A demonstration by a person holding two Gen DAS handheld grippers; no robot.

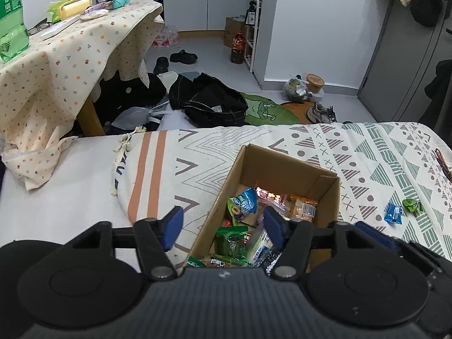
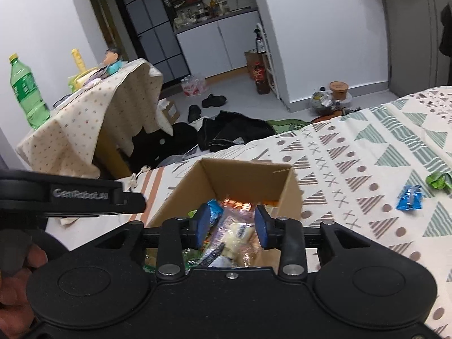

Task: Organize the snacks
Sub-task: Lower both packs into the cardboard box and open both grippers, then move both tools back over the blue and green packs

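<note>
Your right gripper (image 2: 232, 223) hangs over the cardboard box (image 2: 248, 175) on the patterned bedspread (image 2: 353, 169), jaws parted around a clear packet (image 2: 237, 230) without visibly pinching it, while your left gripper (image 1: 223, 223) stands wide open at the box's left wall. The blue wrapper (image 2: 409, 197) and green wrapper (image 2: 439, 180) lie loose on the cover, well right of the box. Your right hand looks nearer to both.
</note>
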